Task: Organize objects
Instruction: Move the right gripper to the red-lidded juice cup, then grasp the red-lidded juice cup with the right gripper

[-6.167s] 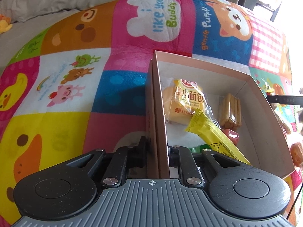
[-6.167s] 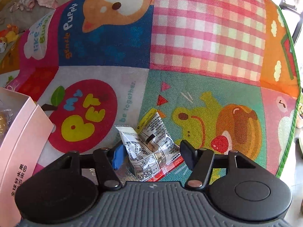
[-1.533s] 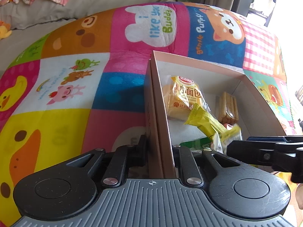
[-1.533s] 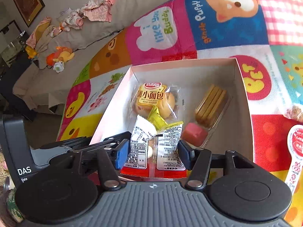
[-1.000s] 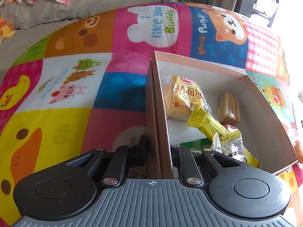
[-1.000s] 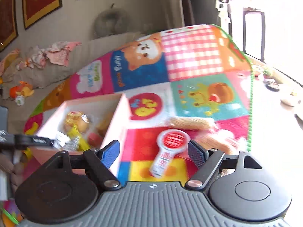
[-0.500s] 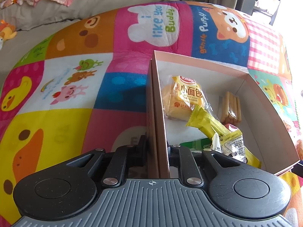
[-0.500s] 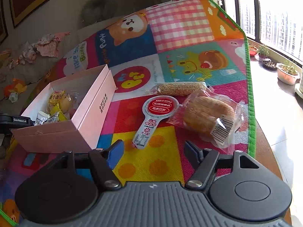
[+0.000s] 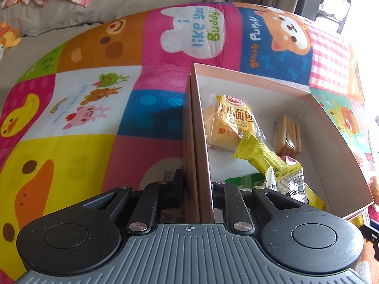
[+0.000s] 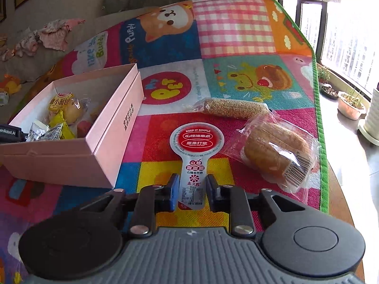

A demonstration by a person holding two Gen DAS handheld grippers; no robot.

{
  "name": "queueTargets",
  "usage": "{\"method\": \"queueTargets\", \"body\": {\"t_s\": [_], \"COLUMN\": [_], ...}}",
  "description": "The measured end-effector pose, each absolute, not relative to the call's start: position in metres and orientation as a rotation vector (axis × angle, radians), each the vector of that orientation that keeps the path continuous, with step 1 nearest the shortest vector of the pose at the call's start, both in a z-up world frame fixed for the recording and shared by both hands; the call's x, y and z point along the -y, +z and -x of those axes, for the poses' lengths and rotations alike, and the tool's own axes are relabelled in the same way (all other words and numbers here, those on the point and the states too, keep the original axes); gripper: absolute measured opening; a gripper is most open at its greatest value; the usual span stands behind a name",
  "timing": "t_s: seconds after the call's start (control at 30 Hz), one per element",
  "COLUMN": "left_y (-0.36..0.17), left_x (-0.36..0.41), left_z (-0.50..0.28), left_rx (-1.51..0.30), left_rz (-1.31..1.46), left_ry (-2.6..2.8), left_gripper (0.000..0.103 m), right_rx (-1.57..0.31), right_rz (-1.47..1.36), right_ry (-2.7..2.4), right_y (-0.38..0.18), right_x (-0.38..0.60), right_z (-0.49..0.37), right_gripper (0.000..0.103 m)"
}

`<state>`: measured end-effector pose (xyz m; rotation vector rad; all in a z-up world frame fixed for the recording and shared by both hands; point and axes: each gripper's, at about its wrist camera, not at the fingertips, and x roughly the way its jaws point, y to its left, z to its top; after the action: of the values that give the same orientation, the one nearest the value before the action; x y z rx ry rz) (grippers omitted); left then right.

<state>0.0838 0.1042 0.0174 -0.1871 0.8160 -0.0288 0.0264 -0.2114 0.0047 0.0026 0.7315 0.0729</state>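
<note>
My left gripper (image 9: 197,184) is shut on the left wall of the pink box (image 9: 199,127). The box also shows in the right wrist view (image 10: 113,127). It holds a yellow bread packet (image 9: 233,118), wafer sticks (image 9: 287,132), a yellow bar (image 9: 260,153) and a silver-yellow packet (image 9: 287,179). My right gripper (image 10: 190,189) has its fingers on both sides of the narrow stem of a white lollipop-shaped snack pack with a red round label (image 10: 196,151), which lies on the mat. The fingers sit close to the stem.
A wrapped bun (image 10: 277,153) and a sesame bar (image 10: 232,107) lie on the colourful play mat (image 10: 236,37) right of the snack pack. The mat's green edge (image 10: 319,123) and bare floor with plant pots (image 10: 350,106) are at the right. A sofa (image 9: 118,2) is behind.
My right gripper has moved forward and down over the snack pack's stem and narrowed around it. The left gripper and box have stayed put.
</note>
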Motion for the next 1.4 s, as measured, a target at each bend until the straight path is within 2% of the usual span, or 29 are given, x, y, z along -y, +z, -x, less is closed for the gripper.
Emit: {"method": "queueTargets", "body": {"t_s": [0.23, 0.43, 0.5, 0.6, 0.63, 0.67, 0.7, 0.9, 0.97, 1.1, 1.4], "left_y": [0.017, 0.017, 0.017, 0.017, 0.017, 0.017, 0.017, 0.017, 0.017, 0.017, 0.016], "left_x": [-0.103, -0.105, -0.105, -0.105, -0.105, -0.104, -0.104, -0.103, -0.103, -0.102, -0.1], "left_z": [-0.082, -0.081, -0.081, -0.081, -0.081, -0.081, -0.081, -0.081, -0.081, -0.081, -0.08], "left_rx": [-0.805, -0.806, -0.806, -0.806, -0.806, -0.806, -0.806, -0.805, -0.804, -0.803, -0.794], "left_rz": [0.185, 0.187, 0.187, 0.186, 0.182, 0.179, 0.177, 0.174, 0.173, 0.166, 0.157], "left_ry": [-0.027, -0.034, -0.034, -0.033, -0.032, -0.031, -0.031, -0.031, -0.031, -0.027, -0.021], "left_gripper": [0.017, 0.017, 0.017, 0.017, 0.017, 0.017, 0.017, 0.017, 0.017, 0.017, 0.017], "right_rx": [-0.723, -0.716, -0.713, -0.709, -0.708, -0.707, -0.701, -0.704, -0.73, -0.735, -0.726], "right_rz": [0.02, 0.001, 0.01, 0.01, 0.016, 0.022, 0.032, 0.047, 0.023, -0.004, -0.01], "right_ry": [0.08, 0.065, 0.063, 0.076, 0.079, 0.075, 0.068, 0.06, 0.041, 0.019, 0.06], "right_y": [0.006, 0.006, 0.006, 0.005, 0.004, 0.004, 0.003, 0.003, 0.001, -0.001, -0.006], "right_x": [0.215, 0.211, 0.209, 0.206, 0.206, 0.205, 0.204, 0.203, 0.205, 0.206, 0.206], "right_z": [0.052, 0.076, 0.075, 0.073, 0.072, 0.07, 0.068, 0.034, 0.019, 0.0, -0.009], "right_gripper": [0.023, 0.024, 0.028, 0.039, 0.05, 0.065, 0.069, 0.071, 0.079, 0.082, 0.099]}}
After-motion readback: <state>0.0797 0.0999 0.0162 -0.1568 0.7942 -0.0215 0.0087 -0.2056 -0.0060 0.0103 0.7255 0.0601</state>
